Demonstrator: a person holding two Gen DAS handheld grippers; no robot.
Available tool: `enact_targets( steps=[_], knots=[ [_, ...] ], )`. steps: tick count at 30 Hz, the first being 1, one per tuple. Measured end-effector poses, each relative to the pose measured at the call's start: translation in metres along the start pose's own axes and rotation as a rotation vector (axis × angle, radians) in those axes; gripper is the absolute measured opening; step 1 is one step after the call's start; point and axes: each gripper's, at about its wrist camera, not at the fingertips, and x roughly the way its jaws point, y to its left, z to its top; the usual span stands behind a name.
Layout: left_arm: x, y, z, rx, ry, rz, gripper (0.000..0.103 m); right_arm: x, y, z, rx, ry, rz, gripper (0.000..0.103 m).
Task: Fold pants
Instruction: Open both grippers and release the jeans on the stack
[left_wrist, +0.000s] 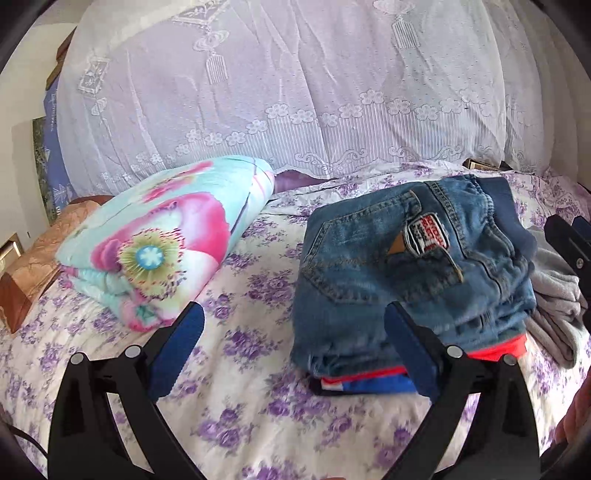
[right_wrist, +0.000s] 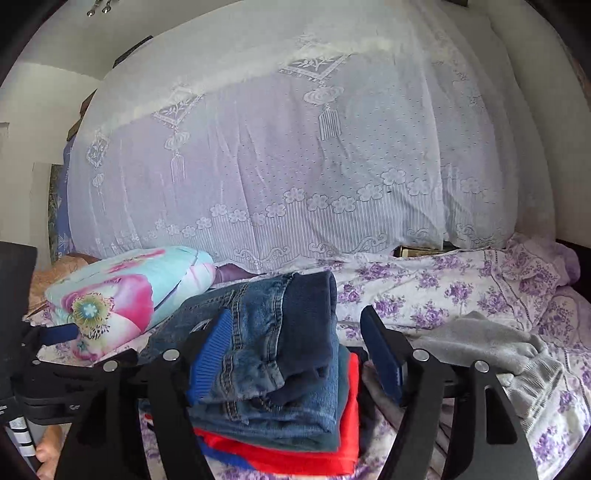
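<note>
Folded jeans (left_wrist: 410, 273) are lying atop a red garment (right_wrist: 314, 446) on the floral bedsheet (left_wrist: 240, 295), right of a folded floral quilt (left_wrist: 166, 236), while the left gripper (left_wrist: 293, 325) and right gripper (right_wrist: 297, 325) are standing wide, gripping nothing.

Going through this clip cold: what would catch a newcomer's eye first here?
The folded blue jeans topping a small stack, with a red garment showing beneath, in the middle of the purple-flowered bedsheet. Left of the stack lies a bright floral quilt, folded; to its right, a crumpled grey garment.
</note>
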Motion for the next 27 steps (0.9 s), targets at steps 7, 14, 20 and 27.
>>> enact_targets(
  steps=[7,14,20,27],
  knots=[
    [-0.090,0.005,-0.046,0.019,-0.036,0.005,0.096,-0.084,-0.006,-0.026,0.052,0.027,-0.054,0.095],
    [-0.149,0.004,-0.073,0.031,-0.121,-0.012,0.098,-0.146,-0.003,-0.017,0.035,-0.068,-0.106,0.099],
    [-0.141,0.026,-0.077,-0.050,-0.092,-0.065,0.098,-0.152,0.011,-0.026,-0.003,-0.077,-0.086,0.099],
    [-0.114,0.026,-0.086,-0.023,-0.023,-0.023,0.098,-0.141,0.013,-0.037,0.021,-0.027,-0.047,0.099]
  ],
)
